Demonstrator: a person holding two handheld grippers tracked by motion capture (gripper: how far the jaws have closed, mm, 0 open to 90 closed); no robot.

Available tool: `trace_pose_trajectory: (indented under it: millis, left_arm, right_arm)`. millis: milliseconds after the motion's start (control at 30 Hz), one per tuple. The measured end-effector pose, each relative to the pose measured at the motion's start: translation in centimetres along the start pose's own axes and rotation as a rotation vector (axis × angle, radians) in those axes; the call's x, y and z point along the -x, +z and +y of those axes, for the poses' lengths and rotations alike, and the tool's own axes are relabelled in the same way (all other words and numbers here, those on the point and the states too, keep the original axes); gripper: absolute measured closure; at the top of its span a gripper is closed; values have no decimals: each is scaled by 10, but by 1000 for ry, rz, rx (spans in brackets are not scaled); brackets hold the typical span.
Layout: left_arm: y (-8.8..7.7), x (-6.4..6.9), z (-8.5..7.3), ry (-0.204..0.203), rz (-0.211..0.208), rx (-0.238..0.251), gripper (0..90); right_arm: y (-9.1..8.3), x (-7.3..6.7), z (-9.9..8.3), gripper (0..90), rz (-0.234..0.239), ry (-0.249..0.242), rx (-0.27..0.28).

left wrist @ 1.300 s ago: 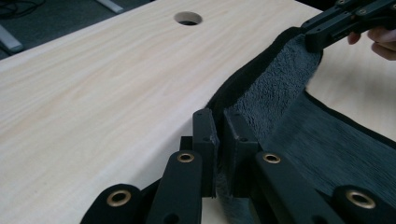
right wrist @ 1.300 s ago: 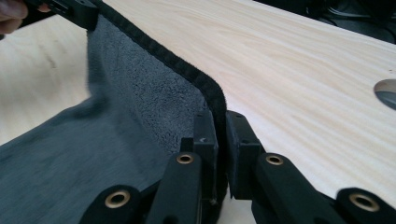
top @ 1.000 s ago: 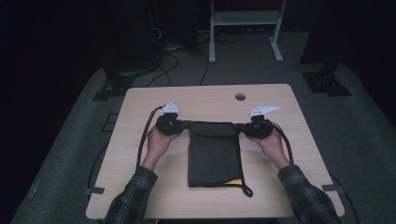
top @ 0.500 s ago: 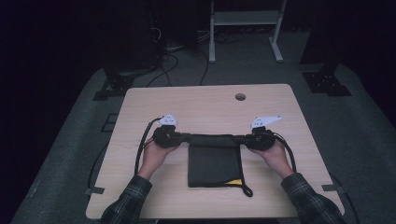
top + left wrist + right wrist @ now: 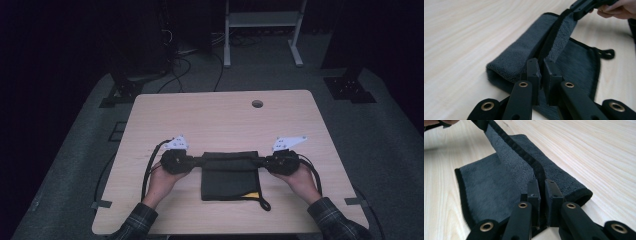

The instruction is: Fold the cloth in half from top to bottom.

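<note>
Change since earlier frame: both claws have drawn toward the person's edge of the worktop (image 5: 150, 115), carrying the towel's far edge with them; the flat part has shortened and the fold roll now sits over the towel's far half.
Landmark: dark grey towel (image 5: 229, 182), lying on the worktop near the person's edge, midway between the two hands.
Left claw (image 5: 196, 160): at the towel's left far corner; jaws pinched together on the black-bound hem (image 5: 550, 42), pads nearly meeting with cloth between them.
Towel, lifted edge: stretched taut and level from the left claw across to the right claw; long axis runs left to right, square to the direction of the pull.
Towel, folded roll (image 5: 519, 57): rounded bend just beyond the lifted edge, resting on the worktop.
Towel, flat part (image 5: 486, 185): spread toward the person, yellow tag (image 5: 251, 195) and hanging loop (image 5: 264, 204) at its near right corner.
Right claw (image 5: 262, 161): at the towel's right far corner; jaws clamped on the same hem, cloth caught between the pads.
Governing relation: near edge of the towel lies straight toward the person from both claws, each about equally far from it; judged that an even pull by both hands would lay edge on edge.
Risk, judged: one hand leading would skew the fold.
</note>
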State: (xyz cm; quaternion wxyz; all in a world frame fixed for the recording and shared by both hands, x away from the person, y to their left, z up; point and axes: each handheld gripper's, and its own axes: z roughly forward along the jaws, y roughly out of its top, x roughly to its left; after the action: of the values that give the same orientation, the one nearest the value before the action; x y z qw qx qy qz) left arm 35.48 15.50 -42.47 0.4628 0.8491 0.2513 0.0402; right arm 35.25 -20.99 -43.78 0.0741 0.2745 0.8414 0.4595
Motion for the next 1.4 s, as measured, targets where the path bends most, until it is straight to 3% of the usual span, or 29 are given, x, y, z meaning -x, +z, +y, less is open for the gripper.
trace_pose_trajectory:
  millis: [200, 400, 567, 667, 833, 1000, 1067, 1233, 1400]
  left_arm:
    - [0, 14, -11, 11, -15, -41, 842]
    - [1, 22, -22, -1, -38, -76, 840]
    - [8, 26, -33, -17, -52, -140, 835]
    - [12, 27, -36, -7, -41, -171, 824]
    - [5, 28, -31, -2, -42, -124, 742]
    - [-7, 29, -21, 8, -31, -43, 704]
    - [-7, 26, -17, 14, -14, -37, 724]
    - [8, 18, -16, 1, -3, -66, 787]
    - [14, 26, -24, 13, -33, -111, 787]
  right_arm:
    - [-5, -11, -9, 828, 22, 0, -8]
    - [-5, -25, -19, 825, 42, -17, -51]
    - [-1, -30, -28, 819, 64, -16, -97]
    - [2, -32, -31, 808, 70, -17, -131]
    - [-3, -28, -27, 669, 101, 3, -112]
    - [-17, -27, -19, 703, 116, 19, -4]
    - [-18, -25, -16, 769, 84, 16, 9]
    - [1, -19, -17, 871, 45, 11, -47]
    - [15, -26, -20, 872, 89, -19, -105]
